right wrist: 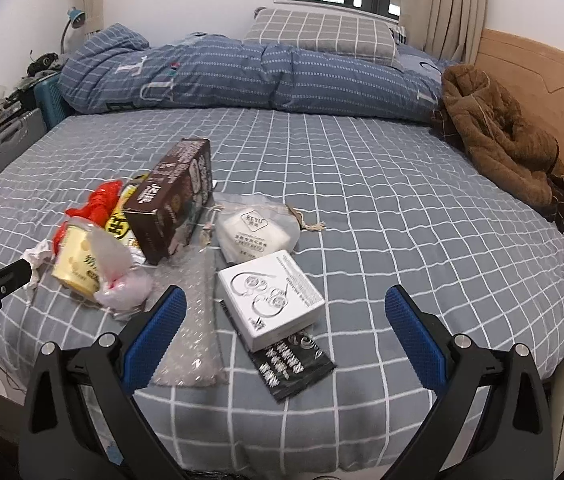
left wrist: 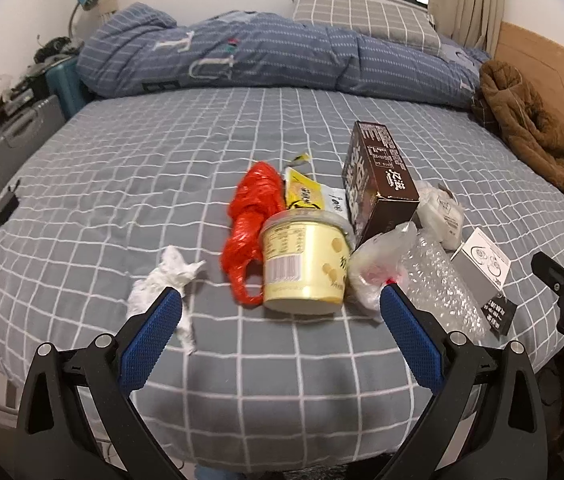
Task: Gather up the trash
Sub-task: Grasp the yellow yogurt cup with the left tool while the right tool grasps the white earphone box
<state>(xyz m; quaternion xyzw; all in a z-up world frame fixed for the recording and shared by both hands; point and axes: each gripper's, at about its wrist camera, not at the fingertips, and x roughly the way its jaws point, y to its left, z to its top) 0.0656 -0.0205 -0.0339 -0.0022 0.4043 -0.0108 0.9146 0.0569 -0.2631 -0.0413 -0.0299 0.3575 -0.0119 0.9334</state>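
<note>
Trash lies in a pile on the grey checked bed [left wrist: 242, 380]. A yellow tub [left wrist: 304, 262] lies on its side, with a red plastic bag [left wrist: 248, 220], a crumpled white tissue [left wrist: 166, 280], a brown carton [left wrist: 378, 178], a clear plastic bag [left wrist: 382, 264] and bubble wrap [left wrist: 442, 288] around it. My left gripper [left wrist: 282, 304] is open and empty, just short of the tub. My right gripper [right wrist: 286, 308] is open and empty over a white box [right wrist: 270, 300]. A black packet [right wrist: 294, 364], bubble wrap [right wrist: 194, 332] and a white pouch [right wrist: 254, 232] lie beside it.
A folded blue quilt [left wrist: 262, 56] and a pillow [left wrist: 366, 16] lie at the bed's far side. A brown coat [right wrist: 502, 132] lies by the wooden headboard [right wrist: 554, 80]. Suitcases [left wrist: 14, 136] stand left of the bed. A black charger [left wrist: 6, 204] rests on the left edge.
</note>
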